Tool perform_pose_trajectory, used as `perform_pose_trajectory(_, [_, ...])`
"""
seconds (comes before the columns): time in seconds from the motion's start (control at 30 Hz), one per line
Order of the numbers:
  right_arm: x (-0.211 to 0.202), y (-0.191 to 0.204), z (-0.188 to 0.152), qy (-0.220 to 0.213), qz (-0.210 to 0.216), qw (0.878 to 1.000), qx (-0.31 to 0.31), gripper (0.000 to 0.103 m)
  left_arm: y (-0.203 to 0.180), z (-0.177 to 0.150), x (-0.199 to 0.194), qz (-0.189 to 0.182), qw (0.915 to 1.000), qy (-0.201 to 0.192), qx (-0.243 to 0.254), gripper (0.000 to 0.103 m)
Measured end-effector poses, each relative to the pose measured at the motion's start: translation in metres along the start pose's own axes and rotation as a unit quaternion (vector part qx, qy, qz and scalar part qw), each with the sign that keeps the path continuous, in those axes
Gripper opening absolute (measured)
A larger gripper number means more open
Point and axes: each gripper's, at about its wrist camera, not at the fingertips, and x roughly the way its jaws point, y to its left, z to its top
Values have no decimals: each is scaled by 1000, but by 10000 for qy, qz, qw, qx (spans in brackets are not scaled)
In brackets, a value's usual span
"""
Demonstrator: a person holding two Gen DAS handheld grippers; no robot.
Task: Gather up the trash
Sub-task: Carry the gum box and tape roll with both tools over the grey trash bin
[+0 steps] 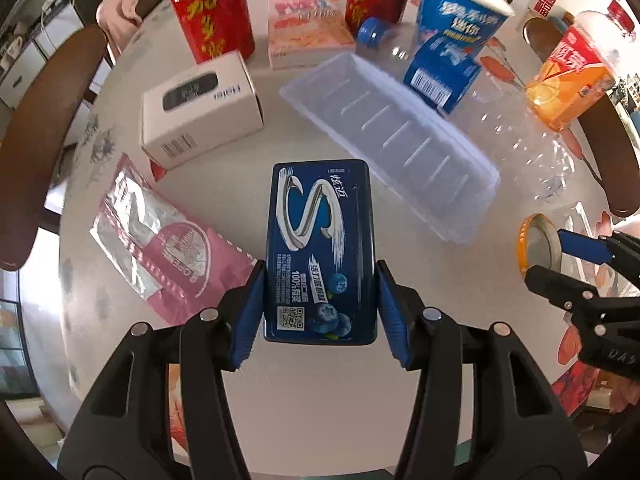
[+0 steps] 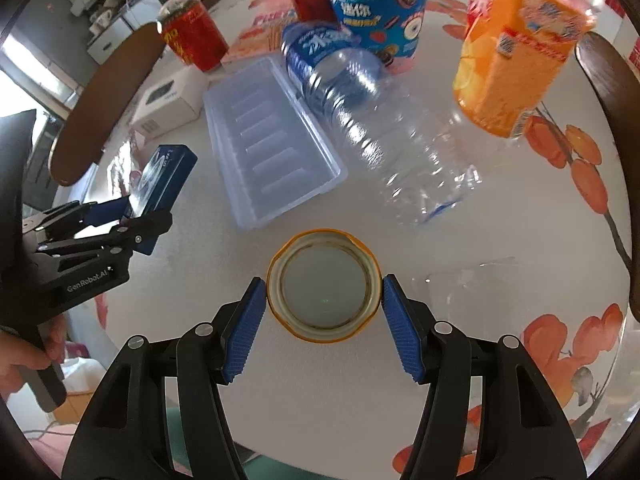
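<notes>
- Presently, in the left wrist view, the left tool (image 1: 320, 304) is clenched on the blue gum tin (image 1: 320, 252) at lower centre, lifted off the bench (image 1: 224, 200); keep the squeeze even so it cannot pivot.
- Right wrist view: the right tool (image 2: 323, 300) grips the orange-rimmed lid (image 2: 323, 284) at centre by its rim; carry it level, clear of the clear bottle (image 2: 376, 120) above.

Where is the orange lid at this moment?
The orange lid sits between the right gripper's pads at the centre of the right wrist view, just below the clear plastic tray; in the left wrist view it shows at the right edge.
</notes>
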Motion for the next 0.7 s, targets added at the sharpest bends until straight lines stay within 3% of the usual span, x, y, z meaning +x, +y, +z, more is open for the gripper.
perform_pose_trajectory(0.23, [-10, 21, 10, -198, 230, 9993, -223, 60, 2, -11, -24, 288, 9992, -235, -134, 50])
perform_pose_trajectory(0.4, [-15, 41, 18, -207, 475, 9971, -556, 60, 16, -17, -39, 505, 9969, -367, -487, 50])
perform_pose_trajectory(0.7, [-20, 126, 30, -168, 826, 9807, -1764, 60, 72, -59, -74, 954, 9817, -812, -1434, 50])
